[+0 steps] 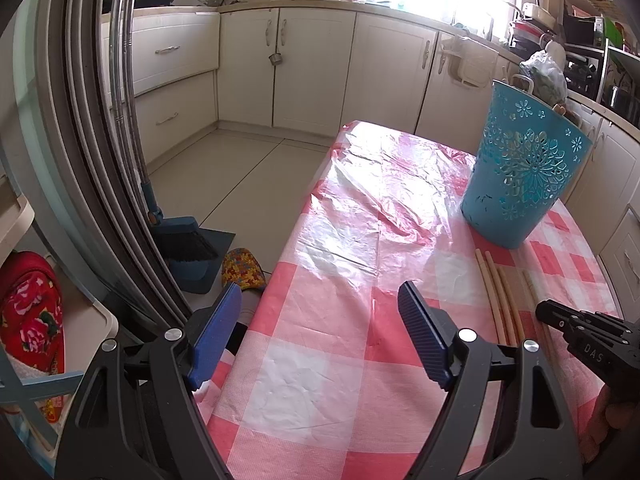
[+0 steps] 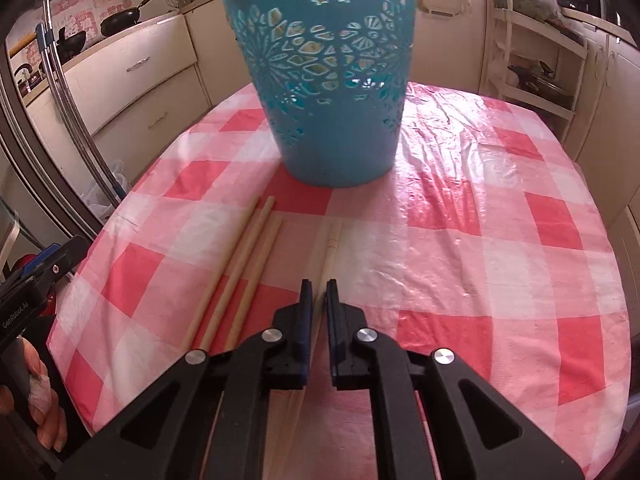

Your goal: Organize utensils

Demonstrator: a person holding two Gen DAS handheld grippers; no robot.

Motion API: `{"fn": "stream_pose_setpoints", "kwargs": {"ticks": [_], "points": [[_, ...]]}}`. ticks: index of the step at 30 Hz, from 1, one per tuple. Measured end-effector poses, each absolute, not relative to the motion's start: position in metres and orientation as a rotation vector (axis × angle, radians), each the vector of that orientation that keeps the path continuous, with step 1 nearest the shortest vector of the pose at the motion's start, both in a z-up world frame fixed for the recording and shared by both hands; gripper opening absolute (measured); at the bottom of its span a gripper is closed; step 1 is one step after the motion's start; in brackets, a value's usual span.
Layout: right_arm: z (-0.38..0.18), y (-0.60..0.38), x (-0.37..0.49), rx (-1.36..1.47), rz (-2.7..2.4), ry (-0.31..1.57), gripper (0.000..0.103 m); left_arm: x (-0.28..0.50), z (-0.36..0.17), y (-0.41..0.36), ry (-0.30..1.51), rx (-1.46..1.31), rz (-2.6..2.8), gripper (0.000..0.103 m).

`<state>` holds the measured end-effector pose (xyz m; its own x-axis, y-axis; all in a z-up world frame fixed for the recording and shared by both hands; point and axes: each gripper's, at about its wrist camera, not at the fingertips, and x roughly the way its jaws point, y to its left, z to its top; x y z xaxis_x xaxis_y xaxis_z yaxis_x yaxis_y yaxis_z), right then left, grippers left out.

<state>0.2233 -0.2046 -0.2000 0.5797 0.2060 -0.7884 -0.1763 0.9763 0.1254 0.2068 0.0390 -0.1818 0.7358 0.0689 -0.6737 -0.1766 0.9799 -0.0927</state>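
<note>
My right gripper (image 2: pixel 319 289) has its jaws clenched on a pale chopstick (image 2: pixel 330 249) lying flat on the bench (image 2: pixel 500 240), just in front of the upright blue basket (image 2: pixel 324 80). Three more chopsticks (image 2: pixel 240 268) lie side by side just left of it. My left gripper (image 1: pixel 320 304) hangs over the bench edge, jaws released and holding nothing.

You have one blue cut-out basket (image 2: pixel 328 80) on the worktop (image 2: pixel 500 240), three round wooden sticks (image 2: pixel 240 272) side by side, and one paler chopstick (image 2: pixel 330 252) (possibly a pair; hard to tell). Two tongs are present.
</note>
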Motion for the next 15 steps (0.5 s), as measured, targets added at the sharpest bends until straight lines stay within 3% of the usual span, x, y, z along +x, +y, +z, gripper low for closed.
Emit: {"fn": "stream_pose_setpoints", "kwargs": {"ticks": [7, 15], "points": [[-0.202, -0.24, 0.231, 0.128, 0.202, 0.927, 0.007, 0.201, -0.165, 0.017, 0.71, -0.102, 0.063, 0.077], [-0.203, -0.236, 0.23, 0.135, 0.242, 0.925, 0.007, 0.242, -0.166, -0.037, 0.831, -0.077, -0.049, 0.077]]}}
